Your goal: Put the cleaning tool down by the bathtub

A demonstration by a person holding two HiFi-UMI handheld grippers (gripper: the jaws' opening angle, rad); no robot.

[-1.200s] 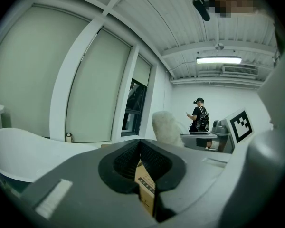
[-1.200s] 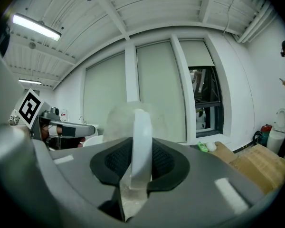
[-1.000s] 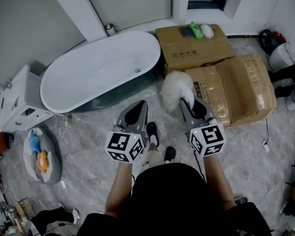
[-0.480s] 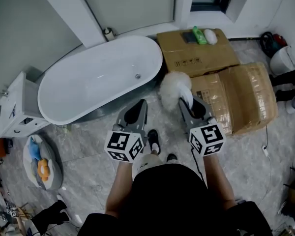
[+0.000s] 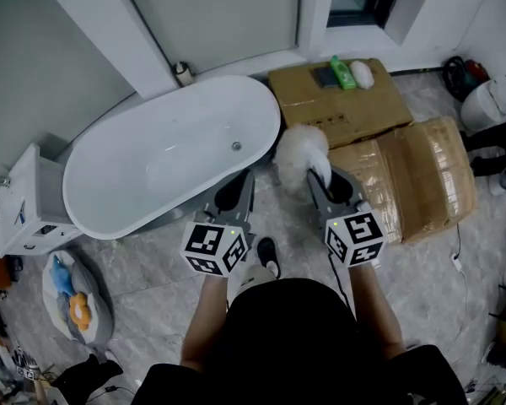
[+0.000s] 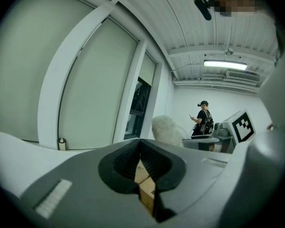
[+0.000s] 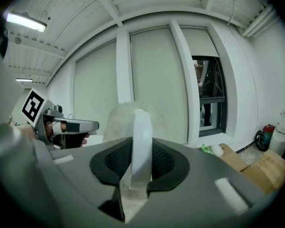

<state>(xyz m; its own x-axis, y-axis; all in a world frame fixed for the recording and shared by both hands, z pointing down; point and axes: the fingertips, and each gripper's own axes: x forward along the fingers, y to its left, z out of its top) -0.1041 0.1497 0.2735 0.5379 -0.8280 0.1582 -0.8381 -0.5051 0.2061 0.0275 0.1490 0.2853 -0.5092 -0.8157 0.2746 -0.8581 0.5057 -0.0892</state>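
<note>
Grasping the flat white plastic handle of the cleaning tool (image 7: 141, 141), a duster with a fluffy white head (image 5: 302, 148), the right gripper (image 5: 320, 180) has its fingers (image 7: 115, 163) clenched on both sides of the handle. The tool sits at frame centre in the head view, held off the floor. Its fluffy head lies between the right end of the white oval bathtub (image 5: 177, 167) and the tape-wrapped brown cardboard box (image 5: 413, 171), at centre right.

Left gripper (image 5: 240, 182) sits just left of the tool, over the tub's lower right edge. In the left gripper view its fingers (image 6: 121, 161) are closed together with nothing between them.

Grey marbled tile floor (image 5: 152, 260) fills the lower frame. A flat brown cardboard box (image 5: 354, 108) sits at upper right of centre, carrying a green bottle (image 5: 343, 72). A white cabinet (image 5: 17, 205) stands at the left edge, beside the tub's other end.
</note>
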